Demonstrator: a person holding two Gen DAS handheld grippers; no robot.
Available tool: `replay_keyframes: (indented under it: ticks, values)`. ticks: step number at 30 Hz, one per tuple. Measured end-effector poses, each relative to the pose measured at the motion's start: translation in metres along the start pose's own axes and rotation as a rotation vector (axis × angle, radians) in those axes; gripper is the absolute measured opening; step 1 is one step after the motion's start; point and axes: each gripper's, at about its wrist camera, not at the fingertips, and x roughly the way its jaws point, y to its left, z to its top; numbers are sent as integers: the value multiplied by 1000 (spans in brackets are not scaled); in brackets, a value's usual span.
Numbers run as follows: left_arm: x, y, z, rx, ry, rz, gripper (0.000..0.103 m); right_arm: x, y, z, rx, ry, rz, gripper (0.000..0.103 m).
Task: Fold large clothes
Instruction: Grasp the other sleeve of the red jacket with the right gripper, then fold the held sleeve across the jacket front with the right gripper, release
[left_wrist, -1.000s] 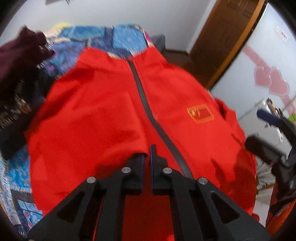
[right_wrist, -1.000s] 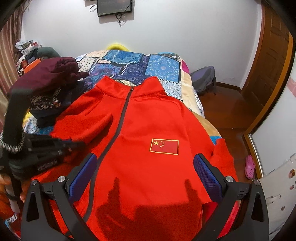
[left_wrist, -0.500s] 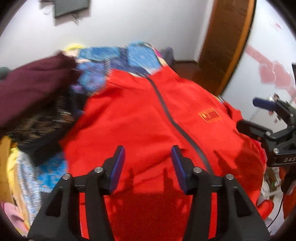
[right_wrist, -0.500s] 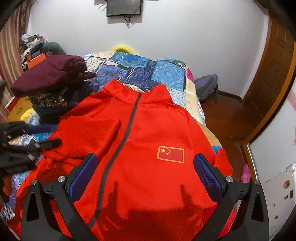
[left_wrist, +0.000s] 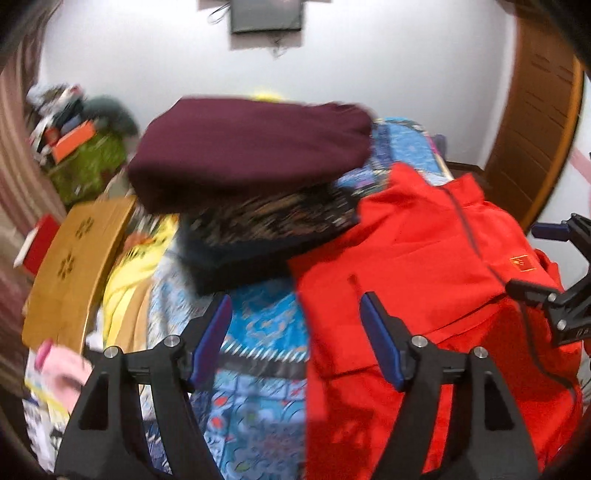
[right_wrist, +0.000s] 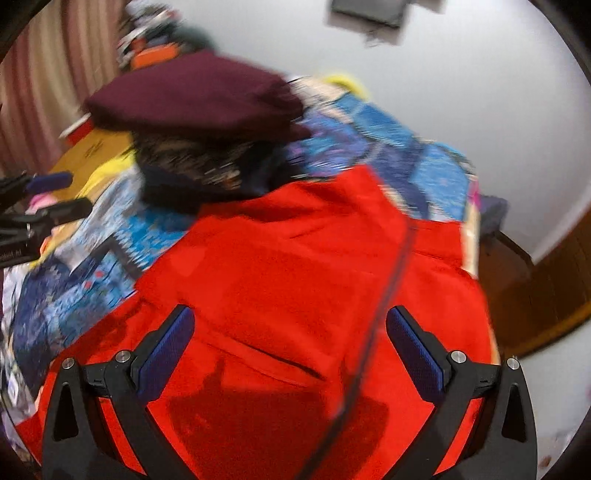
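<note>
A red zip jacket with a small flag patch lies flat on the patterned blue bedspread; it fills the right wrist view too. My left gripper is open and empty, above the jacket's left edge and the bedspread. My right gripper is open and empty, just above the jacket's lower front. It also shows at the right edge of the left wrist view. The left gripper shows at the left edge of the right wrist view. Both views are blurred.
A stack of folded clothes, a maroon garment on a dark patterned one, sits on the bed beside the jacket's shoulder. A wooden board and clutter lie to the left. A wooden door stands at right.
My left gripper let go of the jacket, opened wide and swung left towards the bedspread. My right gripper stayed open and turned left over the jacket.
</note>
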Motion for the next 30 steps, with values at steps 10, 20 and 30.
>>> replay_keyframes:
  ticks: [10,20,30]
  values:
    - [21,47,-47,-110,107,22,70,83,63,7,-183,200,94,85]
    - [50,47,-67,-138,189,-29,70,117,61,1,-145,266,142,32]
    - [76,11,-61,-129,239,-125,70,90,29,10,20,153,131,7]
